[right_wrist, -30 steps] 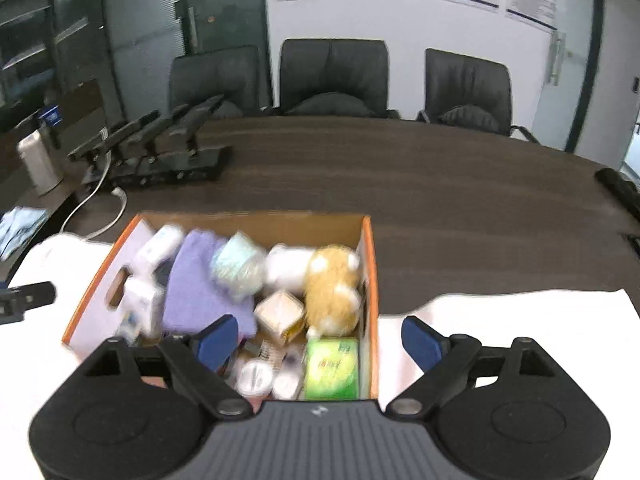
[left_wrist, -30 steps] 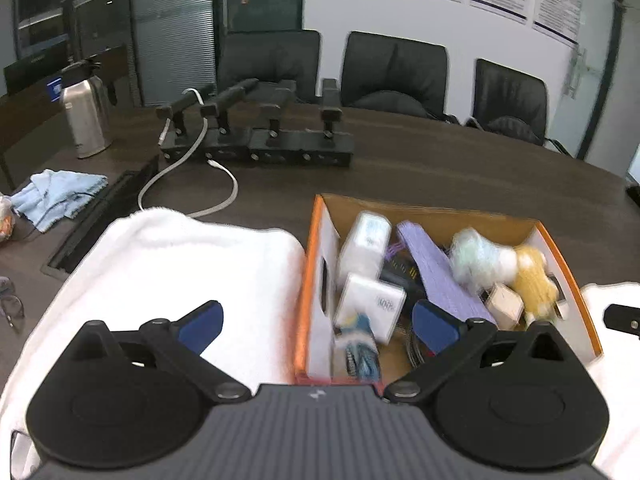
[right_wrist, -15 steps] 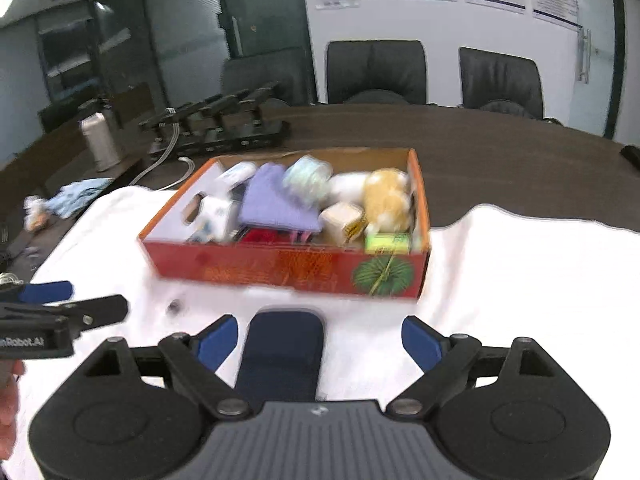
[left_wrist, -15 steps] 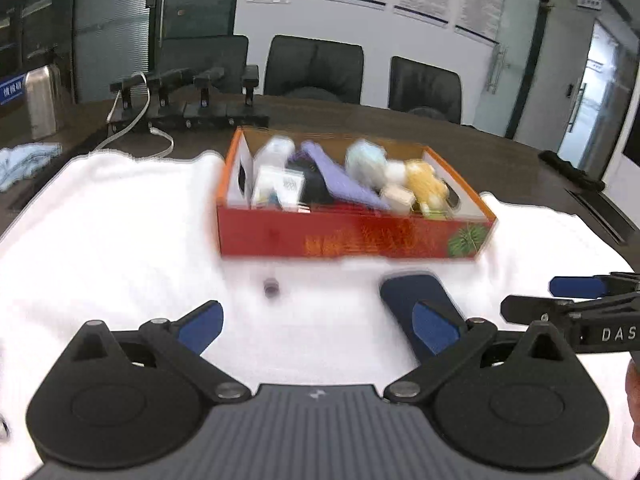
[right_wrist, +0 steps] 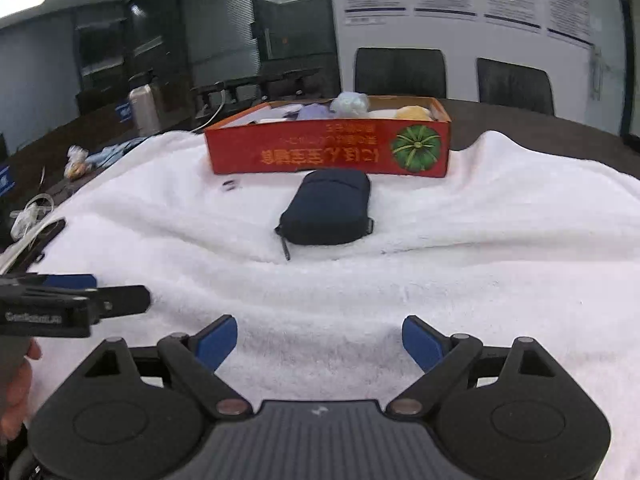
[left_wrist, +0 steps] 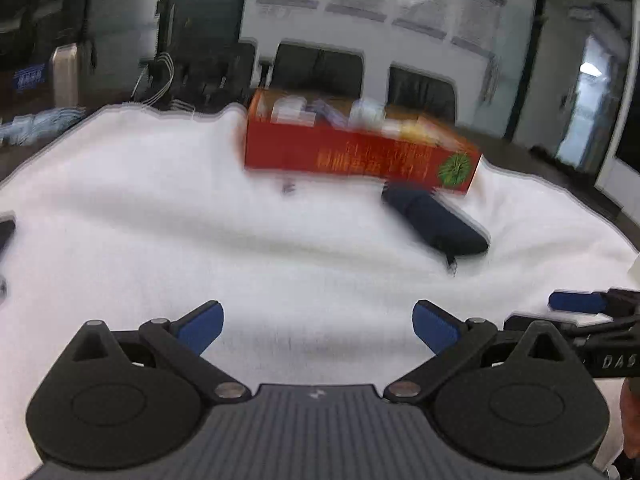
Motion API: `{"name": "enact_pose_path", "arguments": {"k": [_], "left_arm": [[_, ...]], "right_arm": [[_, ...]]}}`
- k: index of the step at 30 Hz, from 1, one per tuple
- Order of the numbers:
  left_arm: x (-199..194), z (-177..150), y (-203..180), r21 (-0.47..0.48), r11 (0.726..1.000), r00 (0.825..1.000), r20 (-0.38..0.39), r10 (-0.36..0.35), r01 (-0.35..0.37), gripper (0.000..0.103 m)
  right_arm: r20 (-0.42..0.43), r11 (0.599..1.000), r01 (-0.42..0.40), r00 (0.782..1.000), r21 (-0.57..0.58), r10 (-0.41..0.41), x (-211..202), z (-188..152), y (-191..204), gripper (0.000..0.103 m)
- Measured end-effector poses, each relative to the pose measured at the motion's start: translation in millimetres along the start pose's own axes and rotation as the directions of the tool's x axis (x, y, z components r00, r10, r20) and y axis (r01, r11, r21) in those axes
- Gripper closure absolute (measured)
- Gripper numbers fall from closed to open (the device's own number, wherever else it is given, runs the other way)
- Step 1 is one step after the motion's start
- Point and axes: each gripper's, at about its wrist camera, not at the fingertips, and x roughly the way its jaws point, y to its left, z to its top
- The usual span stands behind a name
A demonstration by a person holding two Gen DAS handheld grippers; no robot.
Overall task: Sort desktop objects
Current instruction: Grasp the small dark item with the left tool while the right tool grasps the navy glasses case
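A red and orange cardboard box (right_wrist: 328,150) full of small items stands on a white towel (right_wrist: 400,280) at the far side. A dark navy zip pouch (right_wrist: 328,212) lies on the towel just in front of the box; it shows blurred in the left wrist view as the pouch (left_wrist: 436,222) below the box (left_wrist: 360,152). A tiny dark object (right_wrist: 230,185) lies left of the pouch. My right gripper (right_wrist: 320,340) is open and empty, low over the towel well short of the pouch. My left gripper (left_wrist: 318,326) is open and empty too, beside it.
A phone (right_wrist: 44,238) lies at the towel's left edge by a white cable (right_wrist: 30,216). A steel flask (right_wrist: 142,108), blue cloth (right_wrist: 114,150) and microphone stands (right_wrist: 256,86) sit on the dark table. Office chairs (right_wrist: 400,72) stand behind the box. A hand (right_wrist: 14,392) holds the left gripper.
Both grippers have drawn back from over the box and sunk toward the towel's near side. The box has shrunk into the distance and the pouch has come into view. Both stay open.
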Motion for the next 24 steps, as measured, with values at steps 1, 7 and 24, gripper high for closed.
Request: {"name": "enact_pose_path", "arguments": {"k": [1,7,24], "left_arm": [[-1.3,9.4,2.4,0.015,1.000,1.000,0.014,-0.004,0.004,0.000],[44.2,72.7,2.1,0.133,0.991,0.999,0.007,-0.032,0.031,0.017],[176.0,94.6,15.6,0.143,0.990,0.989,-0.140,0.037,-0.017,0.087]], "right_arm": [[0.019,1.000,-0.002,1.000,-0.012,0.002,-3.5,5.3,0.3,0.014],[0.074,0.996,-0.023,0.997,-0.087,0.029,7.3,50.6,-1.5,0.015],[-0.037,0.999,0.008,0.999,-0.052,-0.010,128.6,80.2,-3.9,0.036]]}}
